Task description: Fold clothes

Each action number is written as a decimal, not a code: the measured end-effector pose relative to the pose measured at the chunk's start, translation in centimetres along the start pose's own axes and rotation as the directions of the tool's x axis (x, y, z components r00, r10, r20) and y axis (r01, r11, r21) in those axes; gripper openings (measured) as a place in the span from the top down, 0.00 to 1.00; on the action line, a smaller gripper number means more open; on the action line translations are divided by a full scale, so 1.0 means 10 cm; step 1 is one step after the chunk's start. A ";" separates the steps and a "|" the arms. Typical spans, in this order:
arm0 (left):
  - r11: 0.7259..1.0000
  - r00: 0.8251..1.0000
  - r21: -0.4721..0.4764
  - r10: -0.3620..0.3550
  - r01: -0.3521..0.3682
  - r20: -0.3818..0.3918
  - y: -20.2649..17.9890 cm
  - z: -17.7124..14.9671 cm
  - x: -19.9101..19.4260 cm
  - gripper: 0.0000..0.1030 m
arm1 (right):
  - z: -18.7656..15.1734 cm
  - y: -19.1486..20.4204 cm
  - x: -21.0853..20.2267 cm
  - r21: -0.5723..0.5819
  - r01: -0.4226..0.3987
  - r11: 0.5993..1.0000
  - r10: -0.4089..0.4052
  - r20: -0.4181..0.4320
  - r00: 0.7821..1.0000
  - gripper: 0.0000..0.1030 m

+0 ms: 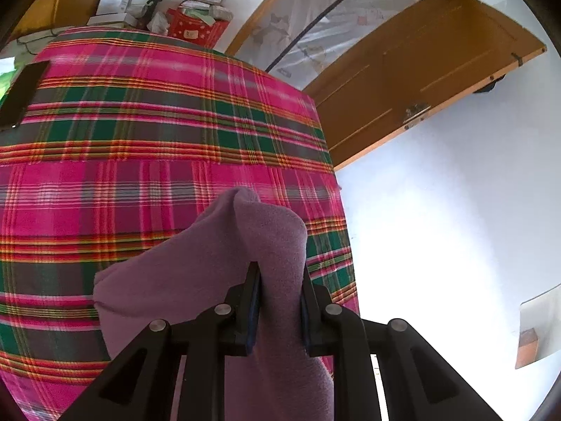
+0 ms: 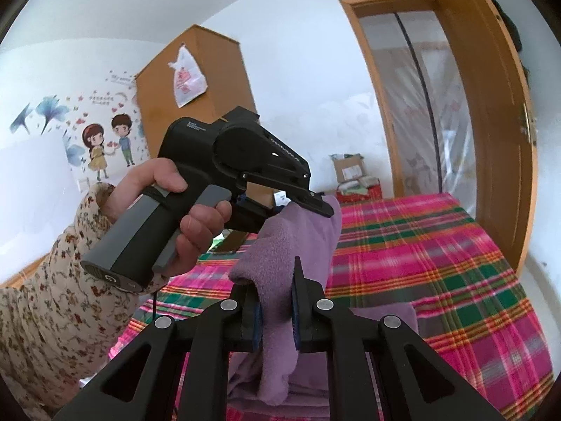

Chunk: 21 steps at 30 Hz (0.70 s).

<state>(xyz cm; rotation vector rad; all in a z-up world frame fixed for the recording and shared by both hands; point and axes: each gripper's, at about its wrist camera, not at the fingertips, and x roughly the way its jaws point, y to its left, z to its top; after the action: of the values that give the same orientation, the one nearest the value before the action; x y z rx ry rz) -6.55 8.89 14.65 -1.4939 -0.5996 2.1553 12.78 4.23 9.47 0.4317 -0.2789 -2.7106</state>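
Both hand-held grippers grasp one purple fleece garment, lifted above a bed covered by a pink plaid blanket. The left hand-held gripper pinches a fold between its pads. The right hand-held gripper clamps another fold. In the right wrist view, a hand in a floral sleeve carries the left tool, and more purple cloth lies on the bed below.

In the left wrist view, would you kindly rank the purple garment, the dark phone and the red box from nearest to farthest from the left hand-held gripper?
1. Purple garment: clamped in the left hand-held gripper.
2. Dark phone: on the plaid cover, far left.
3. Red box: past the bed's far edge.
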 end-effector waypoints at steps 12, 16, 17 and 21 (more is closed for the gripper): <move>0.998 0.995 0.022 0.054 -0.052 -0.089 -0.18 0.02 0.58 0.81 | -0.07 -0.45 -0.01 0.082 0.058 0.995 -0.055 -0.036 0.998 0.87; 0.998 0.989 0.022 0.069 -0.066 -0.129 -0.20 0.02 0.78 0.81 | -0.12 -0.59 0.00 0.104 0.083 0.991 -0.077 -0.061 0.995 0.87; 0.997 0.988 0.023 0.075 -0.072 -0.137 -0.20 0.01 0.83 0.81 | -0.14 -0.61 0.00 0.104 0.090 0.990 -0.083 -0.066 0.994 0.88; 0.996 0.982 0.016 0.092 -0.090 -0.167 -0.18 0.01 1.00 0.81 | -0.20 -0.71 0.04 0.118 0.112 0.987 -0.102 -0.088 0.991 0.88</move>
<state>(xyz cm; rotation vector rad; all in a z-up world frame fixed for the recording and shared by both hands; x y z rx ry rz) -9.61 16.16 8.22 -1.7078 -0.4720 2.0680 10.75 10.28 5.74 0.6082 -0.4128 -2.7809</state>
